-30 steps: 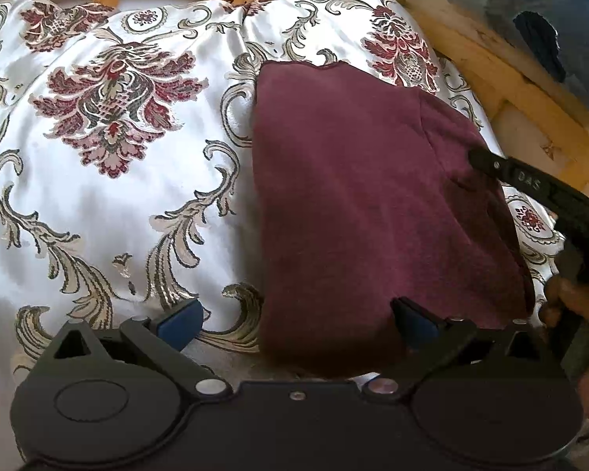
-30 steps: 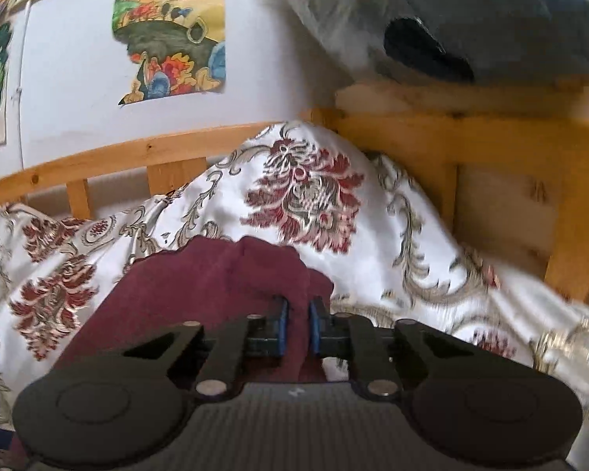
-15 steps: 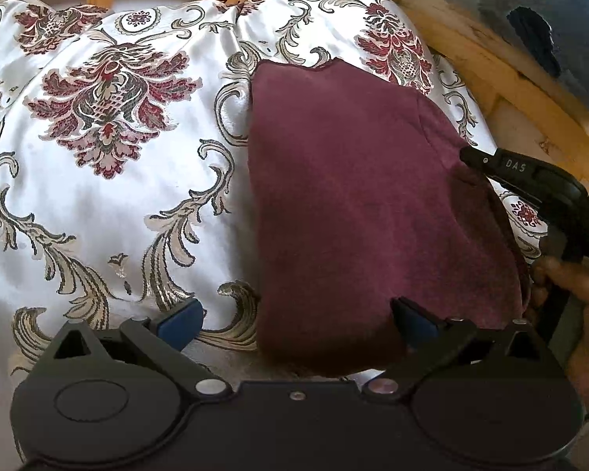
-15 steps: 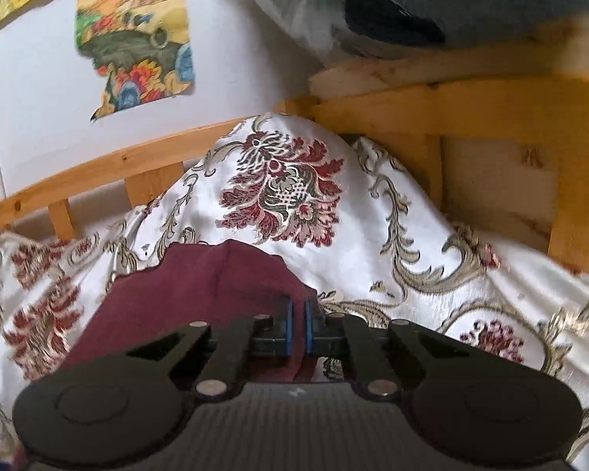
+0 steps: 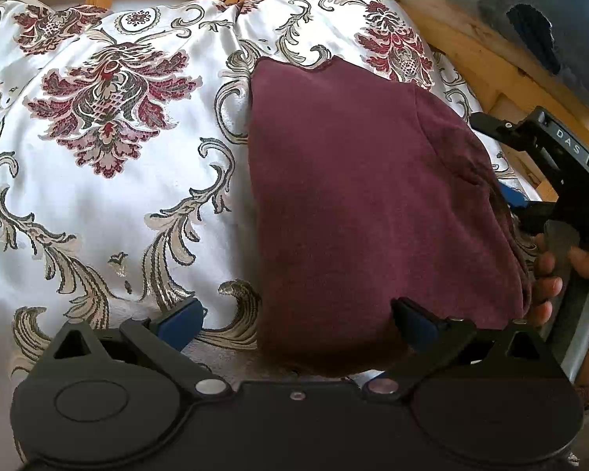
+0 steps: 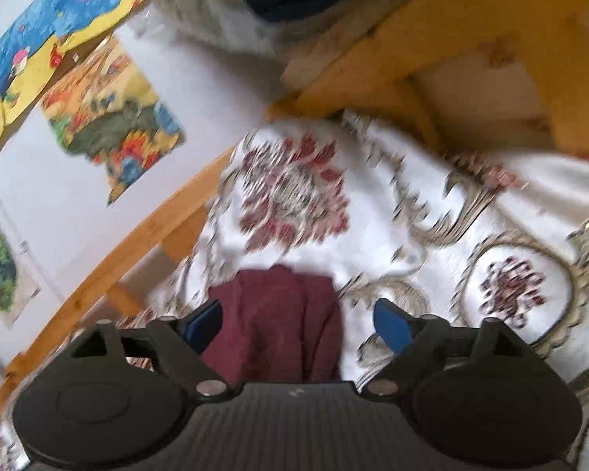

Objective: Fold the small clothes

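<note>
Maroon garment [image 5: 357, 204]: small knit piece, folded, lying flat on the bedspread [image 5: 110, 180], ahead of and between the spread blue pads of the left gripper [image 5: 294, 320]; its near edge reaches under that gripper's right pad.

Left gripper: jaws wide apart, clamping nothing, pointed down over the garment's near edge.

Right gripper [image 6: 298, 322]: at the garment's right edge; jaws have just been opening and stand wide, released. In its own blurred view one end of the garment lies between the pads, close to the left one, not pressed. View tilted, the gripper rolled.

Hand [image 5: 569, 274]: fingers wrapped round the right gripper's handle, just beside the garment's right edge.

Surroundings: white satin bedspread with red and gold floral scrolls; wooden bed frame [image 5: 463, 43] beyond and to the right; blue-grey bundle [image 5: 530, 11] above the frame; colourful pictures [image 6: 110, 117] on the wall.
</note>
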### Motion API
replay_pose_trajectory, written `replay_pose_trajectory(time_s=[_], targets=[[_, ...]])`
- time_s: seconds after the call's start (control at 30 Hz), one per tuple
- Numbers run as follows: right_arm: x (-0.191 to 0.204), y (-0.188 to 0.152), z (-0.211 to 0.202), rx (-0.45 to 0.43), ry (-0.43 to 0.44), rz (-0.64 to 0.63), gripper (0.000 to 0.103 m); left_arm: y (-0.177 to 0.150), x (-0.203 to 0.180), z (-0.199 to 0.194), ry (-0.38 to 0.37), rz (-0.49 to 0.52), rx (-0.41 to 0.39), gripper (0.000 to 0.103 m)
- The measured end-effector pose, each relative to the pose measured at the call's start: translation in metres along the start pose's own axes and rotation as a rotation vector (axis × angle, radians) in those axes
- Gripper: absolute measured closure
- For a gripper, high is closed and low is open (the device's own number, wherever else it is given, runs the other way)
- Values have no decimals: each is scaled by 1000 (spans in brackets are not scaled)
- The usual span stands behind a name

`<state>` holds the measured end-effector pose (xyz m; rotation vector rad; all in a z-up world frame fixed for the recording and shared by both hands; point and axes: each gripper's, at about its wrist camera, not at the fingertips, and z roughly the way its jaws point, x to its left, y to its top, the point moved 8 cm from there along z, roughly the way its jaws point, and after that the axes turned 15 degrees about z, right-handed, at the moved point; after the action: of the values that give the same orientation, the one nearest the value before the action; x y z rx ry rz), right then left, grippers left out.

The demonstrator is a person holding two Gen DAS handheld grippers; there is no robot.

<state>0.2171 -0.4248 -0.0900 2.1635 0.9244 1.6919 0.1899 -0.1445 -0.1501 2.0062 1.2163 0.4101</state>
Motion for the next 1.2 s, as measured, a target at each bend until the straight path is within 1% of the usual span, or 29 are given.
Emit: replay_pose_trajectory(time_s=[0.13,0.23,0.47,0.63,0.73,0.8,0.87,0.97,1.03,1.07,1.13,1.2], targets=[[10,-11,8,71,16,-74,0,0,0,0,-1,0,0,0],[12,-20,10,115,27,-82,0,-1,1,0,-3,-2,-1,1],[6,-20,12,138,14,-28,1,-1,1,0,-4,-4,0,1],[8,-27,16,152,-50,-89,1,-1,1,0,-3,-4,-1,1],[7,-25,14,139,-47,-57,2,-1,1,0,-1,-4,-2,1],[4,-21,11,123,-34,-9,5,-1,0,1,-1,-4,-2,1],[0,-17,8,106,-43,19,15,-1,0,1,0,-3,-2,0],[-5,-15,8,93,-68,21,26,-1,0,0,0,-3,-2,0],[-6,-15,9,88,-80,19,31,-1,0,0,0,-3,-2,0],[-7,-15,9,86,-86,16,37,-1,0,0,-1,-3,-2,0],[-9,-16,10,86,-95,11,45,-1,0,0,-1,-3,-2,0],[-8,-16,9,86,-91,7,49,-1,0,0,0,-3,-2,0]])
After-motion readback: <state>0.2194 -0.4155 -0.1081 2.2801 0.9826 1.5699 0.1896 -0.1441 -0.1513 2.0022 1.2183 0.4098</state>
